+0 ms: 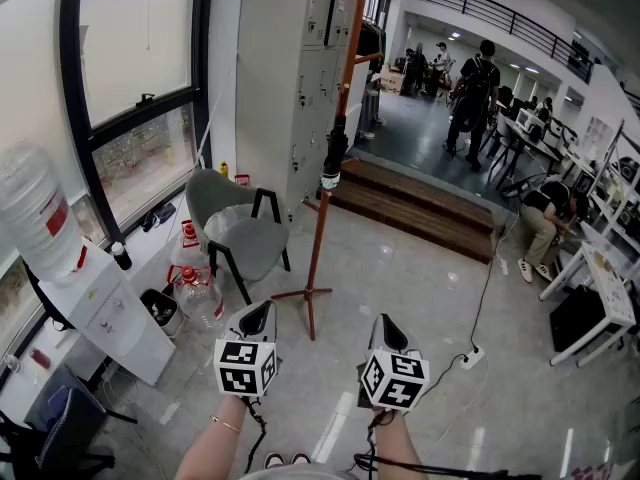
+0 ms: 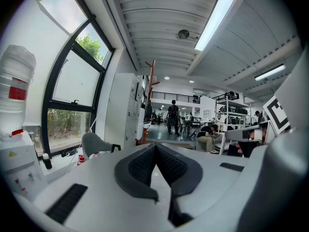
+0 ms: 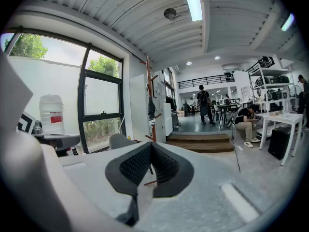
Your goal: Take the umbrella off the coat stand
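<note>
Head view: a folded dark umbrella [image 1: 334, 156] hangs partway up the orange coat stand [image 1: 320, 238], which rises just right of a grey chair [image 1: 240, 230], far ahead of both grippers. Held side by side at the near edge, the left gripper [image 1: 261, 309] and right gripper [image 1: 386, 321] each show jaws pressed fully together, with nothing caught between them.

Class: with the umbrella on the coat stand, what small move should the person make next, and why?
Probably carry the right hand-held gripper forward toward the umbrella, which hangs folded on the coat stand some way ahead. Its jaws are shut and empty, so opening comes after.
</note>
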`<control>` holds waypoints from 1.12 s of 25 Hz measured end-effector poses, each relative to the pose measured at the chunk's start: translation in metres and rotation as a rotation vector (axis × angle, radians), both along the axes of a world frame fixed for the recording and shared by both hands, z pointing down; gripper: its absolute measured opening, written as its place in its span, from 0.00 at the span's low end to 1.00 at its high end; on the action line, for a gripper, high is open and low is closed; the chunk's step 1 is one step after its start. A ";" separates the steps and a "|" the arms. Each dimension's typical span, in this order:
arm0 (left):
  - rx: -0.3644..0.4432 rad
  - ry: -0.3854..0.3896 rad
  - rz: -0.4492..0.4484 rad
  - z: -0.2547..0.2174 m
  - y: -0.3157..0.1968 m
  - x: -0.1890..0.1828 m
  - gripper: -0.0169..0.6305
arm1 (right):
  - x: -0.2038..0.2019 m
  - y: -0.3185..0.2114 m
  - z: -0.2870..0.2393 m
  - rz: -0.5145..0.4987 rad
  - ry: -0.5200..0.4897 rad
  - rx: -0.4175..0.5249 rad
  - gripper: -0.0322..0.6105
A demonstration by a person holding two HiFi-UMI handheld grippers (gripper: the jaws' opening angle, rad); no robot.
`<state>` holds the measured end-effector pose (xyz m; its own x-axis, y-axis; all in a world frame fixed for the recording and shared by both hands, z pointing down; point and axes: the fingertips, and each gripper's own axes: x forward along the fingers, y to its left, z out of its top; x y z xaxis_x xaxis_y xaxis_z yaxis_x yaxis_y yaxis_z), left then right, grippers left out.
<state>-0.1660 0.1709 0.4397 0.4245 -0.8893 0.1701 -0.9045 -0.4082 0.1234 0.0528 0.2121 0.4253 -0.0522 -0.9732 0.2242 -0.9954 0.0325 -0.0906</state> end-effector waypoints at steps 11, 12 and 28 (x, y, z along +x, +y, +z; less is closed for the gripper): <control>0.000 0.002 0.010 -0.002 -0.003 -0.027 0.03 | -0.026 -0.002 -0.014 0.013 0.007 0.046 0.06; -0.002 0.001 0.015 -0.001 -0.003 -0.029 0.03 | -0.029 -0.002 -0.014 0.015 0.007 0.044 0.06; -0.017 0.005 0.044 0.008 -0.028 -0.041 0.03 | -0.032 -0.015 0.004 0.076 -0.040 0.014 0.06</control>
<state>-0.2073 0.1427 0.4482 0.4641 -0.8667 0.1830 -0.8851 -0.4454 0.1353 0.0209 0.1970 0.4288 0.0128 -0.9777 0.2095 -0.9906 -0.0409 -0.1305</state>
